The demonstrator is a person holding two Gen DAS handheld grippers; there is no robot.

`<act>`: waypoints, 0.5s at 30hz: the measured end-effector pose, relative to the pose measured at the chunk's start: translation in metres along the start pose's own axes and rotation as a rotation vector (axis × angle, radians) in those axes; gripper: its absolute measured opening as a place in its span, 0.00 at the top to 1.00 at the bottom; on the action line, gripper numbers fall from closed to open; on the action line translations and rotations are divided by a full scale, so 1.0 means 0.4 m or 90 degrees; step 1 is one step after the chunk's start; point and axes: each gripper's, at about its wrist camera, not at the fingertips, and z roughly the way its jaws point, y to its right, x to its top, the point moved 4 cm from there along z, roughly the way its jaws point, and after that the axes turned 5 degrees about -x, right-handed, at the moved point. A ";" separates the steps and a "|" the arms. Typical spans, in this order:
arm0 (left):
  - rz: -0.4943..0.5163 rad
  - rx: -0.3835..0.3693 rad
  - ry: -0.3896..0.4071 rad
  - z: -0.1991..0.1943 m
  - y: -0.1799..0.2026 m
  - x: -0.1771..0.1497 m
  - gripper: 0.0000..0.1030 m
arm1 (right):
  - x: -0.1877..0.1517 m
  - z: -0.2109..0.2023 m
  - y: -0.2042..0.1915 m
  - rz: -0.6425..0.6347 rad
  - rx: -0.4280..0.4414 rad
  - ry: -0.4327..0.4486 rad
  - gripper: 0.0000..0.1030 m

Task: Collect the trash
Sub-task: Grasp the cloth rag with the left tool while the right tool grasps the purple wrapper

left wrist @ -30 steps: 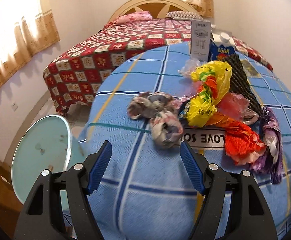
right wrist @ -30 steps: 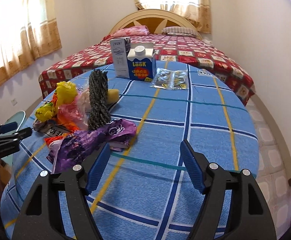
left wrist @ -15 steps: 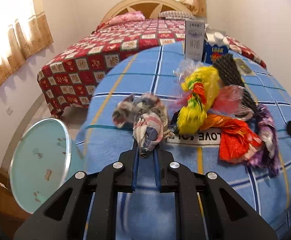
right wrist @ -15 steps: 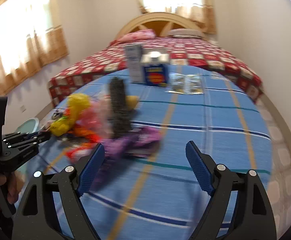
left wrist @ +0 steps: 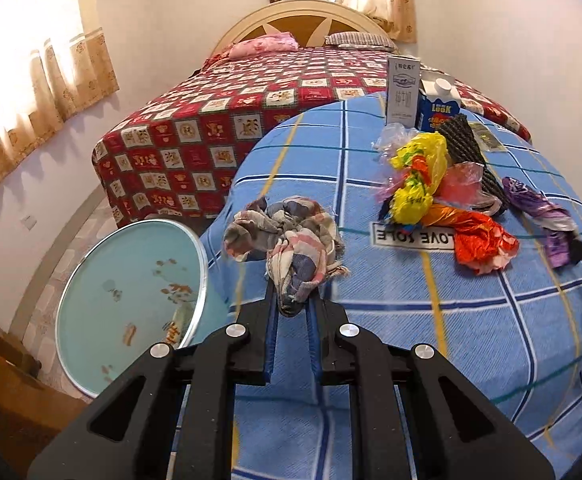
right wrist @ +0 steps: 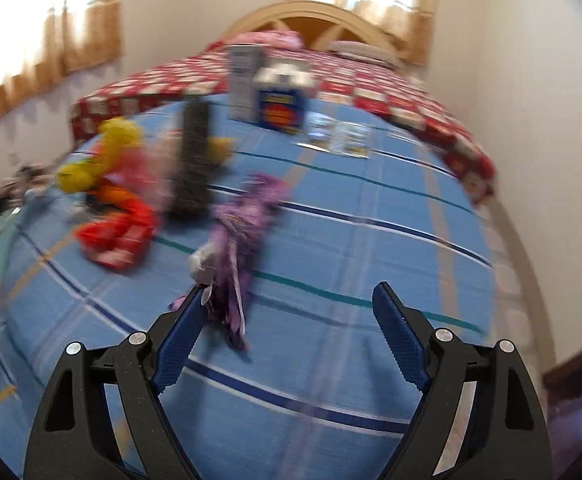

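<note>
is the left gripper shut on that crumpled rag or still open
Shut: the left gripper pinches the lower end of the crumpled rag between its fingers.

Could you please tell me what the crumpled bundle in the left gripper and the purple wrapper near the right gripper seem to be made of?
The crumpled bundle, pinched in the left gripper, looks like matte woven cloth: soft folds, a checked print, frayed threads at its edge. The purple wrapper by the open right gripper seems to be thin plastic or foil film: sharp crinkles with a silvery patch, though that view is blurred.

A bed (left wrist: 251, 120) with a red patterned cover stands against pale walls between sunlit curtained windows (left wrist: 31, 72).
</note>
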 end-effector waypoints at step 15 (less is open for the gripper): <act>-0.005 0.039 0.017 -0.054 -0.054 -0.011 0.87 | 0.040 0.051 -0.058 0.037 0.110 -0.024 0.77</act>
